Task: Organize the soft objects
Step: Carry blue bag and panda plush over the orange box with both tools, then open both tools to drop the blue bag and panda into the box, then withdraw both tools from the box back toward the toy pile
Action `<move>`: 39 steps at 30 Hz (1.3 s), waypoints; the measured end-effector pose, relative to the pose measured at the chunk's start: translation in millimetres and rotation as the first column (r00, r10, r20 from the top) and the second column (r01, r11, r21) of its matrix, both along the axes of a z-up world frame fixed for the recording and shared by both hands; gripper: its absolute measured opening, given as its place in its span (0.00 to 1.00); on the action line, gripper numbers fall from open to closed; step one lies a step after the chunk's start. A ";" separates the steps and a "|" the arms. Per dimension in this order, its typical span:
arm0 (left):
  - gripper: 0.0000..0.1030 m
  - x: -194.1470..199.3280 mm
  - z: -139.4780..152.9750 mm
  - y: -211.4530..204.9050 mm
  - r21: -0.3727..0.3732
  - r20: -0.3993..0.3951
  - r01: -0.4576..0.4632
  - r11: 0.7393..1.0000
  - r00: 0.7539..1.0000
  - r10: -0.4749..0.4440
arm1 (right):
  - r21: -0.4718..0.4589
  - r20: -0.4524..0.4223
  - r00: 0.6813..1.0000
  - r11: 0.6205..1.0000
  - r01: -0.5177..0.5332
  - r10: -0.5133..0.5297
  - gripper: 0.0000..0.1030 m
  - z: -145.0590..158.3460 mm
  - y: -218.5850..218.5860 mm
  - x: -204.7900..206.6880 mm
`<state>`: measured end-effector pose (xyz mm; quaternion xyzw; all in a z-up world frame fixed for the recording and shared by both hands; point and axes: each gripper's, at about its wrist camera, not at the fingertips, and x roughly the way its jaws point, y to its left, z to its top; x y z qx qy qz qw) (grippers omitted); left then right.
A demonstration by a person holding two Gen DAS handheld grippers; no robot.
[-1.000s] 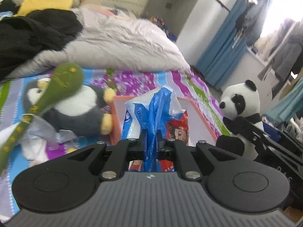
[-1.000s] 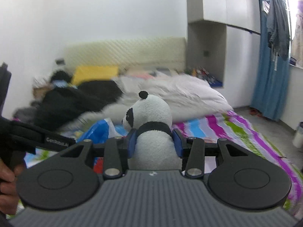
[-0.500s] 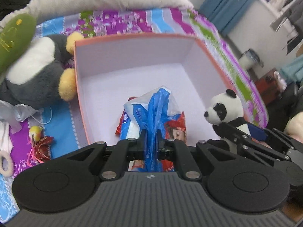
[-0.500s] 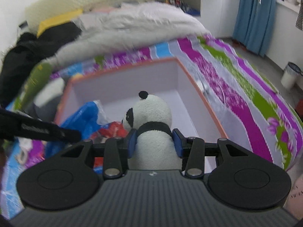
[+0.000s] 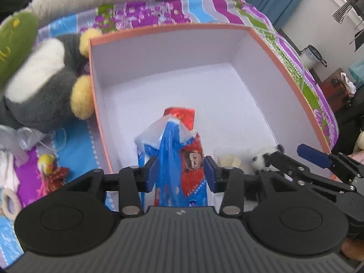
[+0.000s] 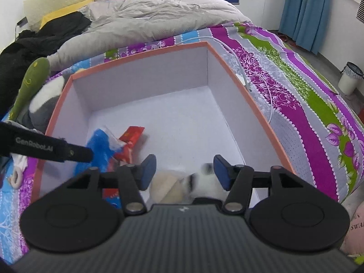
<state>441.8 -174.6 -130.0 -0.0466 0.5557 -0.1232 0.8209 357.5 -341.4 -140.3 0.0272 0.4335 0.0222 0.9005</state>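
Note:
An orange-rimmed box (image 5: pixel 284 66) with a pale inside stands on the bed; it also shows in the right wrist view (image 6: pixel 241 84). My left gripper (image 5: pixel 180 171) is open over its near left part, with a blue and red plastic packet (image 5: pixel 179 159) standing loose between the spread fingers. The packet also shows in the right wrist view (image 6: pixel 109 150). My right gripper (image 6: pixel 185 170) is open over the box's near right part. The panda plush (image 6: pixel 200 182), blurred, lies in the box below it, and shows in the left wrist view (image 5: pixel 264 158).
A grey and white plush with yellow feet (image 5: pixel 43 84) and a green plush (image 5: pixel 13 43) lie left of the box. Small trinkets (image 5: pixel 49 170) lie on the striped sheet. A grey duvet (image 6: pixel 154 18) and black clothes (image 6: pixel 38 38) lie behind. The bed edge (image 6: pixel 341 159) is right.
Both grippers have opened. The packet and the panda were held half a second ago and are now loose in the box.

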 end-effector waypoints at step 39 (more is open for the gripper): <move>0.47 -218.2 109.6 124.3 -0.075 0.471 -0.099 0.992 0.873 0.123 | 0.078 0.381 0.901 0.964 -0.253 0.206 0.57 75.9 102.5 -146.8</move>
